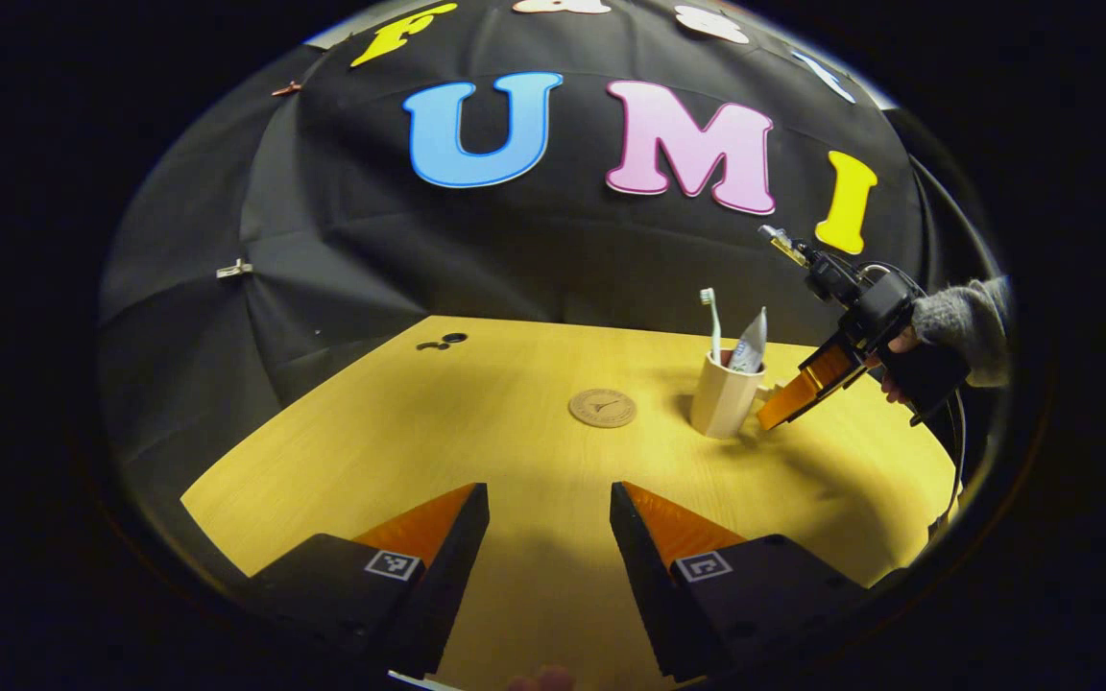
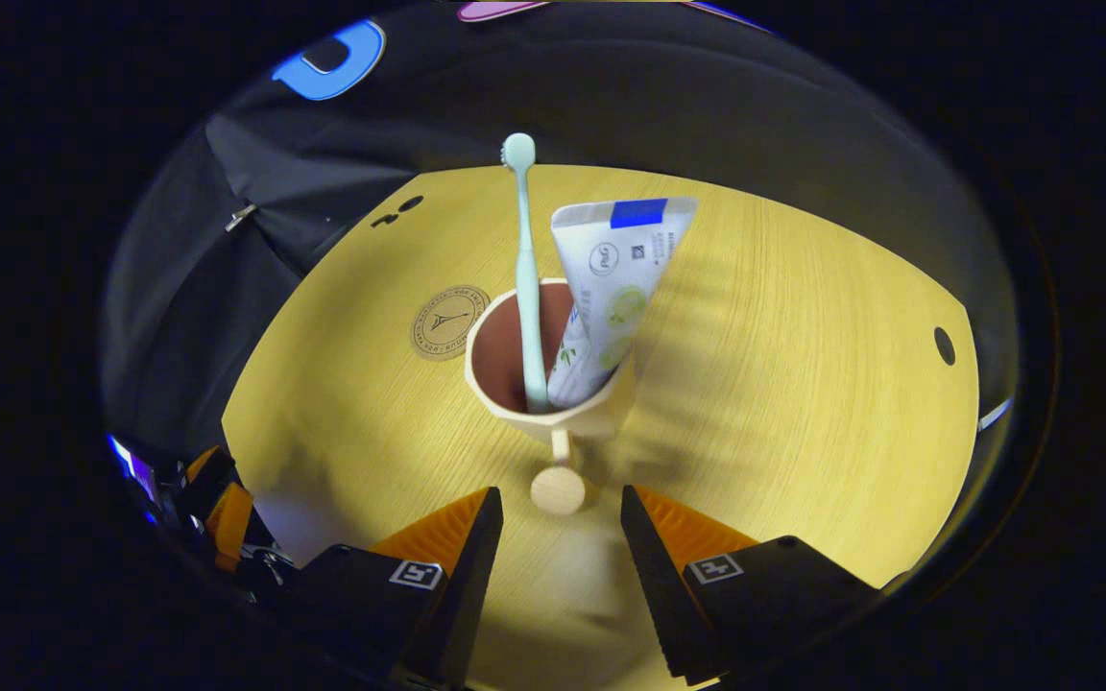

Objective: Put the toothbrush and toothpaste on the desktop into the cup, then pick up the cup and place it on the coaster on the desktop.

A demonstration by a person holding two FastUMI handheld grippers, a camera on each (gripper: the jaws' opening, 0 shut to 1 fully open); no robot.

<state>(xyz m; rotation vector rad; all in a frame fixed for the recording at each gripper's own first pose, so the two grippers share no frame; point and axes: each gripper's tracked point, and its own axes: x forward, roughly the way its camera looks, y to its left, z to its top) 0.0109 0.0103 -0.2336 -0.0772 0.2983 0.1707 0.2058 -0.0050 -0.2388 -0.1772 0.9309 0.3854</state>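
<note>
the toothbrush and toothpaste stand in the cup on the surface, beside the coaster. the right hand-held gripper is released, fingers apart near the cup's handle knob. the left hand-held gripper is released too, well apart from the cup.

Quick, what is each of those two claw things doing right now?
Left gripper: open, holding nothing, over bare table.
Right gripper: open, holding nothing, its fingers either side of the cup's knob handle.
</note>
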